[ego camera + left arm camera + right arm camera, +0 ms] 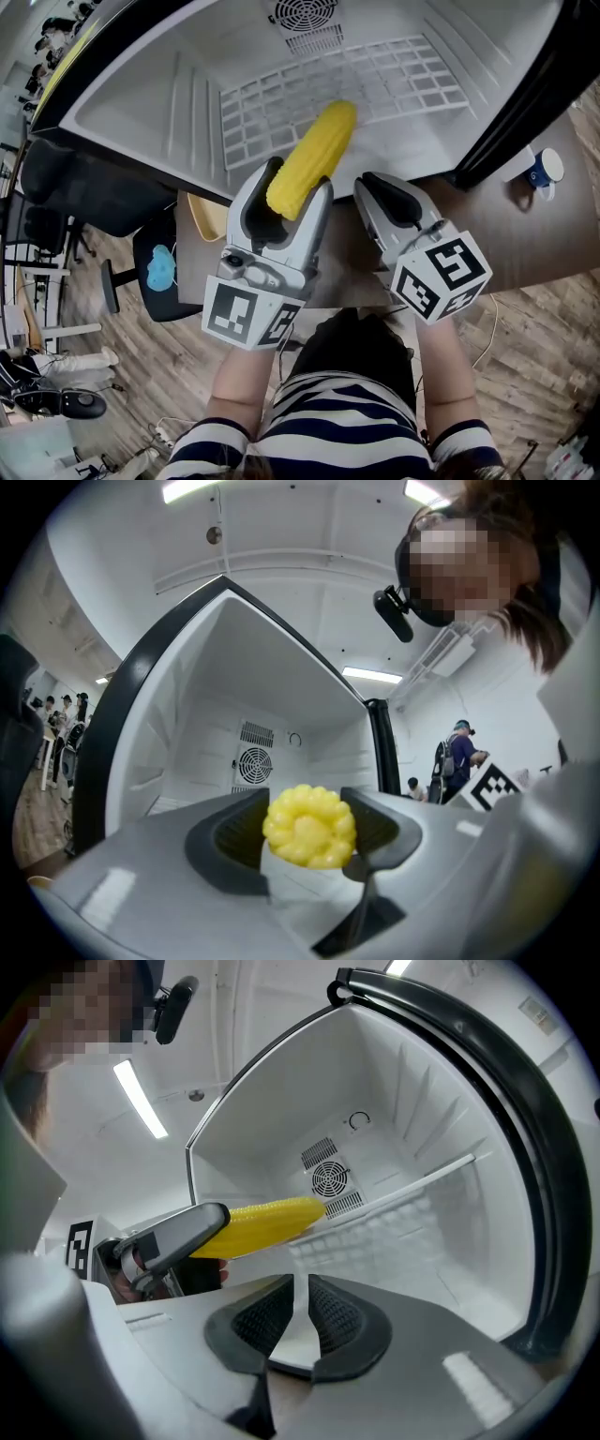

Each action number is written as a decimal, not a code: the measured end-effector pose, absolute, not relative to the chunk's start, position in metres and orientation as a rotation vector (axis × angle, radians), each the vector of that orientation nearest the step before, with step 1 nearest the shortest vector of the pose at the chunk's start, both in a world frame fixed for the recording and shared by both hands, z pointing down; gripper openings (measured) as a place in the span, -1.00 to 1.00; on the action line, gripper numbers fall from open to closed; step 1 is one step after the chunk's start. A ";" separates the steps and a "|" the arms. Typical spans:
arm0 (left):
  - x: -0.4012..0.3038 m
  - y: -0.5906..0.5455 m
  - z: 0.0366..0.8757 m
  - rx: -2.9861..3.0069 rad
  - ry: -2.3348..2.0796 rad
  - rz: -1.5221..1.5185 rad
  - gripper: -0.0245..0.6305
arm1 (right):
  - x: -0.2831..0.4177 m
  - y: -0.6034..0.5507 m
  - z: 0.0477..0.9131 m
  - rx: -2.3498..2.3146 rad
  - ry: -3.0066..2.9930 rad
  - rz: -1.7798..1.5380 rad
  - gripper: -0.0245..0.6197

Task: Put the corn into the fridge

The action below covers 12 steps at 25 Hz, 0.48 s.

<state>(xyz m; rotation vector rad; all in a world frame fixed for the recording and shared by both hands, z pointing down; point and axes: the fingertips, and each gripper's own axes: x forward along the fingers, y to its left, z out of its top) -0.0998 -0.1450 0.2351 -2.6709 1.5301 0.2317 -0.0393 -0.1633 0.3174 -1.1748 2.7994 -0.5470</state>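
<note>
A yellow corn cob [314, 155] sticks forward out of my left gripper [298, 180], which is shut on its lower end. The cob's tip reaches over the sill of the open white fridge [178, 103], above its wire shelf [384, 80]. In the left gripper view the cob's end [309, 825] sits pinched between the dark pads, facing the fridge's back wall fan [253, 764]. My right gripper [380, 183] hangs beside it to the right, its jaws a narrow gap apart with nothing between them [301, 1312]. The right gripper view shows the corn [267, 1221] and a left finger [178, 1232].
The fridge door's black edge [525, 103] runs along the right. A wooden tabletop [534, 234] carries a white and blue cup [544, 169]. A dark chair [155, 272] and a yellow dish [208, 217] lie below left. People stand in the background [457, 757].
</note>
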 end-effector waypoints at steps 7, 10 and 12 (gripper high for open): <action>-0.102 -0.146 0.234 -2.713 1.528 0.230 -0.93 | -0.049 -0.176 0.304 -1.032 2.867 -0.449 -0.65; -0.102 -0.147 0.235 -2.720 1.527 0.216 -0.93 | -0.059 -0.180 0.298 -0.968 2.889 -0.416 -0.57; -0.102 -0.149 0.235 -2.732 1.524 0.211 -0.93 | -0.063 -0.182 0.294 -0.938 2.894 -0.404 -0.56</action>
